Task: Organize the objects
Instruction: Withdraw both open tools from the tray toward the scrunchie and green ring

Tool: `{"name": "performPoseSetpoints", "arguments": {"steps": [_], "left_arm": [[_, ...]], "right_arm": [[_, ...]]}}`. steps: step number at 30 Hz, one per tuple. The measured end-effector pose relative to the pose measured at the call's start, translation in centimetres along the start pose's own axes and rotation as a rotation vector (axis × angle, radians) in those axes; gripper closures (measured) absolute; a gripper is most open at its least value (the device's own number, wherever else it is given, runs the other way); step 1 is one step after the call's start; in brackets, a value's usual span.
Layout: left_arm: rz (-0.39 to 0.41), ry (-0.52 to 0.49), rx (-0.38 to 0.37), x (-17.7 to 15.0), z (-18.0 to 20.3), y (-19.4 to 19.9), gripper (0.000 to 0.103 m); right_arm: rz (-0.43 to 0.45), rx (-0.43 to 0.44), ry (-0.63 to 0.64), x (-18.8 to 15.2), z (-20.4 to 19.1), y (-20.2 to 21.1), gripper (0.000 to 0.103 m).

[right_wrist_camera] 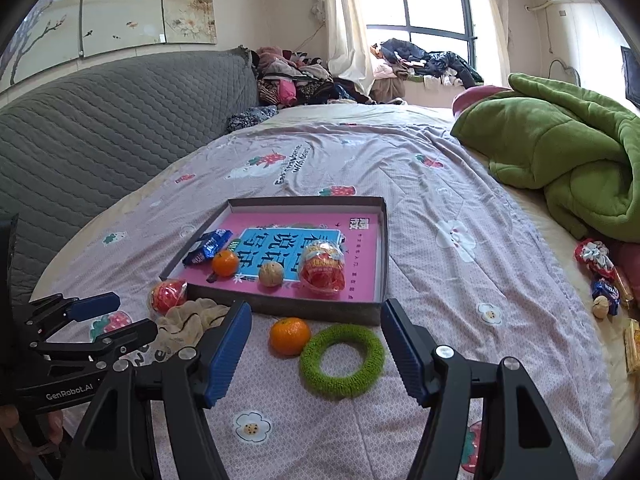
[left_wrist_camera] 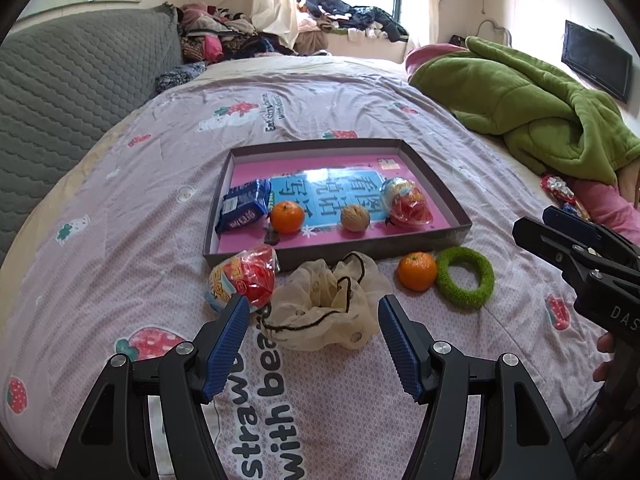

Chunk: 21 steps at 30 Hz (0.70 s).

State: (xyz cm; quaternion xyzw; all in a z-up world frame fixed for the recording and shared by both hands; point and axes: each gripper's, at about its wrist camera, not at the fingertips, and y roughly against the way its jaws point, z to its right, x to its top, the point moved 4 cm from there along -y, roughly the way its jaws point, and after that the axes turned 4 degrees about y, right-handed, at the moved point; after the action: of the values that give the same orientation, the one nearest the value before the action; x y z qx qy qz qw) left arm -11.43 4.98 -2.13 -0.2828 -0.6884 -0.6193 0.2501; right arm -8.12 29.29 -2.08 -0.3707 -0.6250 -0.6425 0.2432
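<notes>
A shallow grey tray point(left_wrist_camera: 442, 184) point(right_wrist_camera: 382, 248) with a pink and blue floor lies on the bed. In it are a blue snack packet point(left_wrist_camera: 244, 205), an orange point(left_wrist_camera: 287, 217), a walnut point(left_wrist_camera: 355, 218) and a red snack bag point(left_wrist_camera: 408, 200). In front of the tray lie a second red snack bag point(left_wrist_camera: 244, 278), a crumpled cream scrunchie point(left_wrist_camera: 324, 308), another orange point(left_wrist_camera: 417, 271) point(right_wrist_camera: 289, 336) and a green fuzzy ring point(left_wrist_camera: 466, 282) point(right_wrist_camera: 342, 362). My left gripper point(left_wrist_camera: 314, 346) stands open just short of the scrunchie. My right gripper point(right_wrist_camera: 316, 356) is open, with the orange and ring between its fingers.
A green blanket point(left_wrist_camera: 540, 96) is heaped at the right of the bed. Loose snacks and a walnut point(right_wrist_camera: 600, 306) lie at the right edge. A grey quilted headboard point(left_wrist_camera: 72, 92) borders the left, and clothes point(left_wrist_camera: 224, 36) are piled at the back.
</notes>
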Motion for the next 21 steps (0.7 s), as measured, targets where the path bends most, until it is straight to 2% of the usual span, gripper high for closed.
{"name": "performPoseSetpoints", "arguments": {"steps": [21], "left_arm": [[-0.028, -0.014, -0.011, -0.7, 1.0, -0.8, 0.035]], "right_arm": [[-0.098, -0.011, -0.020, -1.8, 0.8, -1.9, 0.036]]}}
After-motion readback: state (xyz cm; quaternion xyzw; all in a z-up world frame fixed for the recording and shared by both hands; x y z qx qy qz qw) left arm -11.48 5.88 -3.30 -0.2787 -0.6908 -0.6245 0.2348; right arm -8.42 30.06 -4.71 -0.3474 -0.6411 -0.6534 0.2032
